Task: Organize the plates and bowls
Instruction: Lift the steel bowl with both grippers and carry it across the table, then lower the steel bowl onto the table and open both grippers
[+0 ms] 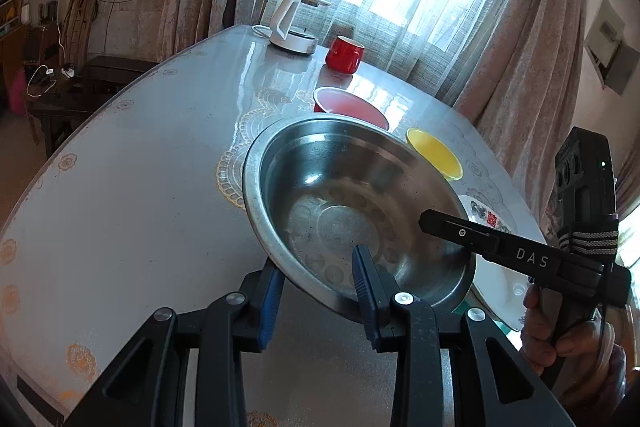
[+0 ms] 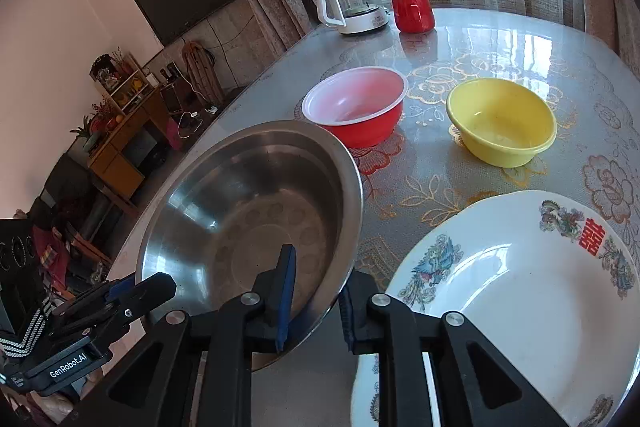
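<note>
Steel bowl (image 1: 360, 211): centre of the left view, lower centre-left of the right view; tilted, gripped at two points on its near rim
Left hand-held gripper (image 1: 320, 287): clamped on the bowl's rim, one blue pad inside, one outside
Right hand-held gripper (image 2: 316, 303): clamped on the rim likewise
Red bowl (image 2: 356, 107): just behind the steel bowl on the worktop (image 2: 460, 39)
Yellow bowl (image 2: 500, 123): right of the red bowl, apart
Patterned plate (image 2: 520, 291): lower right of the right view
Red mug (image 2: 412, 11); kettle (image 2: 352, 3): far edge
</note>
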Tool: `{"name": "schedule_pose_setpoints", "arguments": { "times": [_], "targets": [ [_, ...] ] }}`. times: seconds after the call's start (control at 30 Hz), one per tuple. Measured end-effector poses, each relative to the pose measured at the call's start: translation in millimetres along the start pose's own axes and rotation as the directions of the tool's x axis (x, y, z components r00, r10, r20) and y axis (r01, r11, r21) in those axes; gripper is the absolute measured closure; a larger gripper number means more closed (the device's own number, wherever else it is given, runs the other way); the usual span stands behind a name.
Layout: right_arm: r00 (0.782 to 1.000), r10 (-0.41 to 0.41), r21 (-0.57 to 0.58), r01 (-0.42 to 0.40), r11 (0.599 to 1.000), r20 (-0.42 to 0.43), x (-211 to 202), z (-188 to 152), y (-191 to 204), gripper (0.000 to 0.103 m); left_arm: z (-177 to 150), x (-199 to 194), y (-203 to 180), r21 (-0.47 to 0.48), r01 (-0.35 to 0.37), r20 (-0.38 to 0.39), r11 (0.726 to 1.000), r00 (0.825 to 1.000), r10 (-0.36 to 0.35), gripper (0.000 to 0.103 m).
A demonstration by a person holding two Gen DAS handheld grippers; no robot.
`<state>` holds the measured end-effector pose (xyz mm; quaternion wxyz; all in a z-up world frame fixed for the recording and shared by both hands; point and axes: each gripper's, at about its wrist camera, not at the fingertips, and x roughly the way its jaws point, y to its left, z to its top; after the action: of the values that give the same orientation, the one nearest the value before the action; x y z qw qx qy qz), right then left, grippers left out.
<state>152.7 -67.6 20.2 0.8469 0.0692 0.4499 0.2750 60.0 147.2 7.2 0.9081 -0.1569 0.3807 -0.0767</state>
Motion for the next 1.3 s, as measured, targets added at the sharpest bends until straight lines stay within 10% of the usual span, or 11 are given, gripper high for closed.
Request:
{"name": "schedule_pose_setpoints", "arguments": {
  "times": [1.3],
  "targets": [
    [0.973, -0.227, -0.177, 0.231, 0.957, 0.040, 26, -5, 29, 0.069, -11, 0, 35, -0.003, -0.166, 0.042, 0.986, 0.985, 0.166, 0.056]
  ]
}}
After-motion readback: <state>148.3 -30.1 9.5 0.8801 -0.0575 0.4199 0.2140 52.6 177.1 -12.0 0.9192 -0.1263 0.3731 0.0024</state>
